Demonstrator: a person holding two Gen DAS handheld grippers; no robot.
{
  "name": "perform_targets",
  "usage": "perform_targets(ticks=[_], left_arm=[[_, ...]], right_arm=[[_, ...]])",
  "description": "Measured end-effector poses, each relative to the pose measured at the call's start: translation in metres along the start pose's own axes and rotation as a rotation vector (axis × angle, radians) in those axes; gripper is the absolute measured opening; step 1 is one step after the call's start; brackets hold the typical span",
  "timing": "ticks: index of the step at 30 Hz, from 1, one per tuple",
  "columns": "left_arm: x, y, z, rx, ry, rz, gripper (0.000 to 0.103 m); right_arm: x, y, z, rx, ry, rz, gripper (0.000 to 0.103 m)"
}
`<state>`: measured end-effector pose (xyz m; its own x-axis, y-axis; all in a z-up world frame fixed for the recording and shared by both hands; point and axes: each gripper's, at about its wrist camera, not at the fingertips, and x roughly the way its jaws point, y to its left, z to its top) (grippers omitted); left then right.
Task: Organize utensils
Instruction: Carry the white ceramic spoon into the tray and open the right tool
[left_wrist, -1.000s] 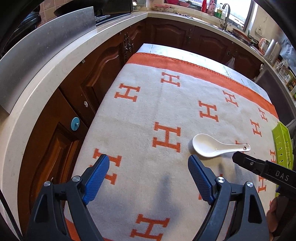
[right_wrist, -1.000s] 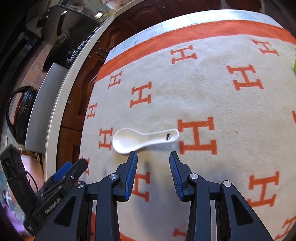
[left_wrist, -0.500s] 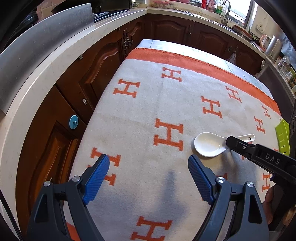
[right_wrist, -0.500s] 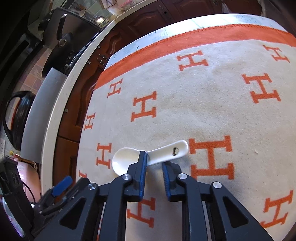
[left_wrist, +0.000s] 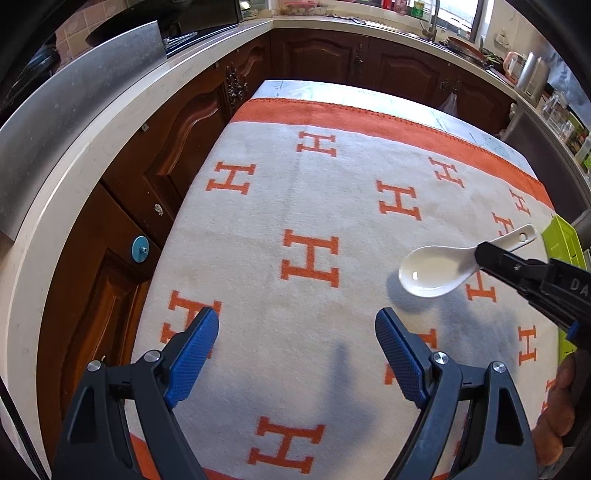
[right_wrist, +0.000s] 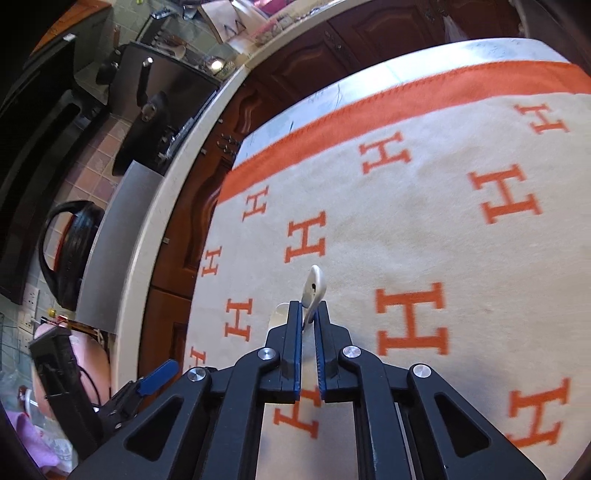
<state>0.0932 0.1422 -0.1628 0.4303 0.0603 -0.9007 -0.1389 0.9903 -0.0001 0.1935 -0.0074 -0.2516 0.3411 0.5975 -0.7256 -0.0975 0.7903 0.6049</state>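
At right of the left wrist view, the right gripper (left_wrist: 484, 254) is closing, pinching the white spoon (left_wrist: 432, 271) above the blanket (left_wrist: 295, 206); left gripper (left_wrist: 297, 343) gapes empty. Green tray (left_wrist: 561, 240) delivery remains.

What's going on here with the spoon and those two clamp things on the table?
A person is sorting utensils with a handheld gripper in each hand. The right gripper is closing on the handle of a white ceramic spoon, which looks lifted just clear of the orange-and-cream H-patterned blanket, its shadow beneath it. The left gripper hangs open over the blanket, holding nothing. A green tray sits at the table's right edge, probably the destination.
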Motion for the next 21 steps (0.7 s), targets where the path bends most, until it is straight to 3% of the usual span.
perform_targets(ticks=[5, 9, 16, 21], left_arm=[[-0.012, -0.016, -0.003, 0.033, -0.013, -0.024, 0.085], [-0.022, -0.037, -0.005, 0.079, -0.025, -0.045, 0.086], [-0.035, -0.086, -0.013, 0.167, -0.034, -0.094, 0.086], [-0.042, -0.124, -0.021, 0.231, -0.032, -0.124, 0.086]], right_arm=[[-0.055, -0.015, -0.006, 0.005, -0.038, -0.009, 0.006], [-0.113, -0.029, -0.013, -0.024, -0.078, -0.069, 0.006], [-0.227, -0.058, -0.027, -0.102, -0.103, -0.258, 0.006], [-0.286, -0.084, -0.045, -0.164, -0.101, -0.452, 0.006]])
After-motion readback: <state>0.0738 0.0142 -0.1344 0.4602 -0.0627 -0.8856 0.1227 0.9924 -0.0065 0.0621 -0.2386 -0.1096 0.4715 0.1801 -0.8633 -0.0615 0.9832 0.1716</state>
